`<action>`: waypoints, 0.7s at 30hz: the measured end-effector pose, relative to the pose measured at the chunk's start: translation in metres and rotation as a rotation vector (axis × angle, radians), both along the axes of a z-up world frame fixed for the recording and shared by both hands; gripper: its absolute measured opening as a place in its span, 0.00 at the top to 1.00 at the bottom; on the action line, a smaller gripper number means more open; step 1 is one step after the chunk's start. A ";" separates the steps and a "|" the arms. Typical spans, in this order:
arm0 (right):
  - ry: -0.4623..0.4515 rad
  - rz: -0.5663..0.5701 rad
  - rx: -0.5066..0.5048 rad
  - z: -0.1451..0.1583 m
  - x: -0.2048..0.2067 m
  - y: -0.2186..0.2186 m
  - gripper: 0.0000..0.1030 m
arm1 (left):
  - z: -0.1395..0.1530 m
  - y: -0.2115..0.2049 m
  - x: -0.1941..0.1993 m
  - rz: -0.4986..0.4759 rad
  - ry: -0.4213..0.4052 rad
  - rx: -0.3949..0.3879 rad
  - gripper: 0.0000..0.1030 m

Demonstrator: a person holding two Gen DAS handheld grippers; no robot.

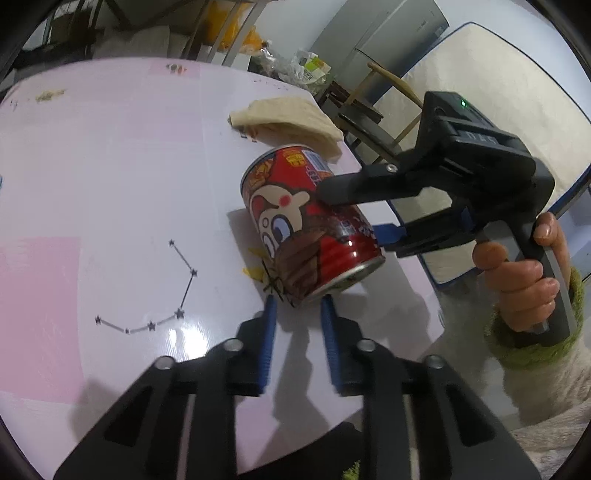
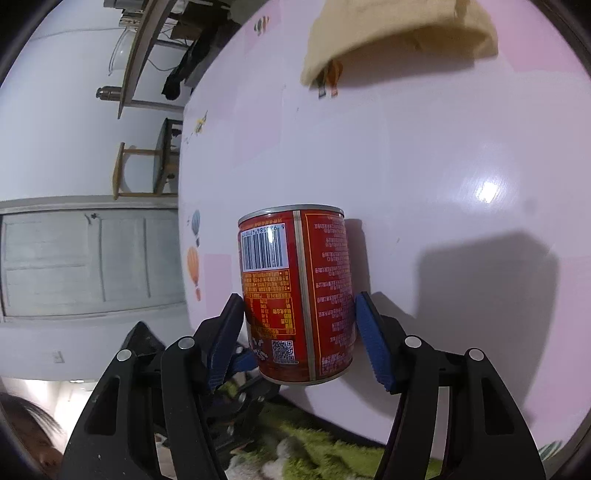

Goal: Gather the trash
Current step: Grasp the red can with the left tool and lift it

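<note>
A red drink can with a cartoon face hangs tilted just above the pale pink table. My right gripper reaches in from the right and is shut on it, one finger on each side. In the right wrist view both blue pads press the can's lower sides inside the right gripper, barcode facing the camera. My left gripper points at the can's lower rim from just below, its pads close together with nothing between them.
A folded beige cloth lies on the table behind the can, also in the right wrist view. A hand in a green fuzzy sleeve holds the right gripper's handle. Past the table edge are a chair, a mattress and bags.
</note>
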State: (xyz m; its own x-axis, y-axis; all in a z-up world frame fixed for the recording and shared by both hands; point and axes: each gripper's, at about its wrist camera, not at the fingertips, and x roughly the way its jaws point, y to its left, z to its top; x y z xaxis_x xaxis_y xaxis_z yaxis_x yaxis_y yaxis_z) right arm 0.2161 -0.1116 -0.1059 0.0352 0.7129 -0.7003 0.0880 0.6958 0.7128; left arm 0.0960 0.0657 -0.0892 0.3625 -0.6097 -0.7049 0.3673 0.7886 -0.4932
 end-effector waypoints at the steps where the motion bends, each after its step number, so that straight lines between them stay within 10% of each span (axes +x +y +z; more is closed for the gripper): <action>1: 0.010 0.003 0.012 0.000 -0.002 0.001 0.43 | 0.000 0.002 0.000 -0.002 0.005 -0.013 0.83; 21: 0.004 -0.066 0.183 0.014 -0.004 -0.008 0.41 | 0.036 0.032 0.015 0.070 0.013 -0.224 0.86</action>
